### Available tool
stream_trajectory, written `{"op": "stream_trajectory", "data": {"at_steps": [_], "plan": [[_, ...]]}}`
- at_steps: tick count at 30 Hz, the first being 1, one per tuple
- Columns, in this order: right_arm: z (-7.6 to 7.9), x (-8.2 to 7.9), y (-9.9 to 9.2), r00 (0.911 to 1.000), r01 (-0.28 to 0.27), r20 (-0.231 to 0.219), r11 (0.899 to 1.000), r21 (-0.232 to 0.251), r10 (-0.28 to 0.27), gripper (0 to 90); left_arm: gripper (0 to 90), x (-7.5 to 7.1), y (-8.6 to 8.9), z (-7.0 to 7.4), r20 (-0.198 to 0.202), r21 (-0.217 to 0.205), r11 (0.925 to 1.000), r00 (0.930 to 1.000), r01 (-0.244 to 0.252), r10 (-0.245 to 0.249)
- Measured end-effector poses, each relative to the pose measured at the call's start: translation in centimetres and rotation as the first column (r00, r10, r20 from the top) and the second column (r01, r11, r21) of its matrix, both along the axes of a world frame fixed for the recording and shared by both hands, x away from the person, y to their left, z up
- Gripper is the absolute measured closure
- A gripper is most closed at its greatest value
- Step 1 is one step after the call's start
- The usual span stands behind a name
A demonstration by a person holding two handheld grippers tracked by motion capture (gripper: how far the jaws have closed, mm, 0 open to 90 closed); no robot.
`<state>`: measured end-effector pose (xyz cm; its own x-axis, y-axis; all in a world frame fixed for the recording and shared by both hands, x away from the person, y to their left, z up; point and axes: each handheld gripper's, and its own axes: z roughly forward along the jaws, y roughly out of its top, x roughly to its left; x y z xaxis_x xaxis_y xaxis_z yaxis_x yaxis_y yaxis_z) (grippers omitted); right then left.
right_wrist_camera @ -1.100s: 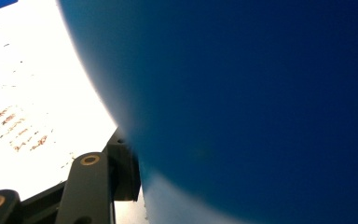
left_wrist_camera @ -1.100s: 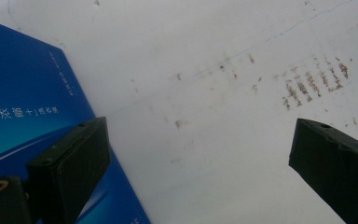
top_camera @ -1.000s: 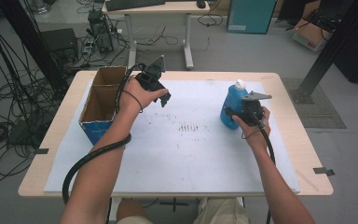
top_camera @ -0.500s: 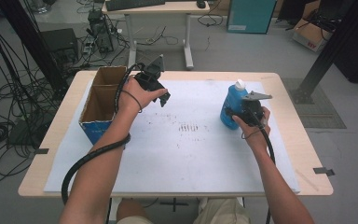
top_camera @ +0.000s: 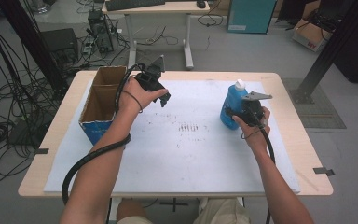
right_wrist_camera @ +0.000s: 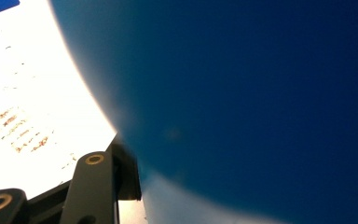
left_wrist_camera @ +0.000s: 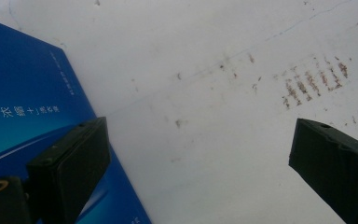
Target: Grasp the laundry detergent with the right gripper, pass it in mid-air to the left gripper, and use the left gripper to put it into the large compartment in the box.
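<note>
A blue bottle (top_camera: 232, 105) with a white cap stands upright at the right of the white sheet, and its blue wall (right_wrist_camera: 261, 93) looms close in the right gripper view. My right gripper (top_camera: 235, 113) is shut on the bottle's lower body; one black finger (right_wrist_camera: 126, 172) presses its side and the other is hidden. My left gripper (top_camera: 164, 99) hangs open above the sheet just right of an open cardboard box (top_camera: 100, 100). Its jaws stand wide apart with nothing between them (left_wrist_camera: 200, 163). The box's blue side (left_wrist_camera: 23, 93) lies beside the left finger (left_wrist_camera: 74, 163).
A white sheet (top_camera: 177, 158) with brown smudges (top_camera: 189, 127) covers the wooden table (top_camera: 307, 154). Cables trail from both grippers toward the front edge. Beyond the table are a desk (top_camera: 158, 7), floor cables and a teal cabinet (top_camera: 249, 16).
</note>
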<state>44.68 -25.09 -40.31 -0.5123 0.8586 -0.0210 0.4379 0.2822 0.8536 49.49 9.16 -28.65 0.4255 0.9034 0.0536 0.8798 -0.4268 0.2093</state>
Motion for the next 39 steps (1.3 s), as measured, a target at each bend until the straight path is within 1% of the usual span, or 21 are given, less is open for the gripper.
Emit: {"op": "stream_trajectory", "data": {"at_steps": [5,8,9,11,18,21,27,28,34,36,39], "plan": [[0.0,0.0,0.0,1.0,-0.001,0.0,1.0,0.0,0.001,43.5,5.8,-0.02,-0.04,0.19,0.0,0.001,1.0,1.0,0.006,-0.006],[0.0,0.0,0.0,1.0,0.0,0.0,1.0,0.0,0.0,43.5,5.8,-0.06,-0.07,0.27,0.006,0.0,1.0,1.0,0.003,-0.003],[0.0,0.0,0.0,1.0,0.0,0.0,1.0,0.0,0.0,43.6,5.8,-0.07,-0.07,0.32,0.001,-0.002,1.0,1.0,0.001,-0.001],[0.01,0.01,0.0,1.0,-0.001,0.0,1.0,-0.001,0.001,43.5,5.8,-0.07,-0.03,0.36,0.007,0.0,1.0,1.0,0.001,-0.001],[0.01,0.01,0.0,1.0,0.0,-0.001,1.0,0.0,0.0,43.6,5.8,-0.1,-0.01,0.37,0.007,-0.002,1.0,1.0,0.001,-0.001],[0.01,0.0,0.0,1.0,-0.001,-0.001,1.0,0.0,0.001,43.5,5.8,-0.07,0.0,0.33,0.001,0.003,1.0,1.0,0.001,-0.001],[0.01,0.01,-0.01,1.0,-0.001,-0.001,1.0,0.001,0.001,43.6,5.8,-0.06,-0.02,0.51,0.001,0.001,1.0,1.0,0.003,-0.003],[0.01,0.02,-0.01,1.0,-0.001,-0.001,1.0,0.0,0.001,43.6,5.7,-0.06,-0.03,0.55,0.008,0.002,1.0,1.0,0.003,-0.003],[0.01,0.01,-0.01,1.0,-0.001,0.0,1.0,0.0,0.001,43.6,5.8,-0.09,-0.12,0.77,0.011,0.002,1.0,0.9999,0.004,-0.004],[0.01,0.01,-0.01,1.0,-0.001,0.0,1.0,0.0,0.001,43.6,5.8,-0.08,-0.05,0.83,0.003,0.005,0.9999,0.9999,0.012,-0.012],[0.02,0.02,-0.02,1.0,-0.003,-0.001,1.0,0.0,0.003,43.6,5.8,-0.11,0.01,0.83,0.005,0.006,0.9999,0.9999,0.013,-0.013]]}}
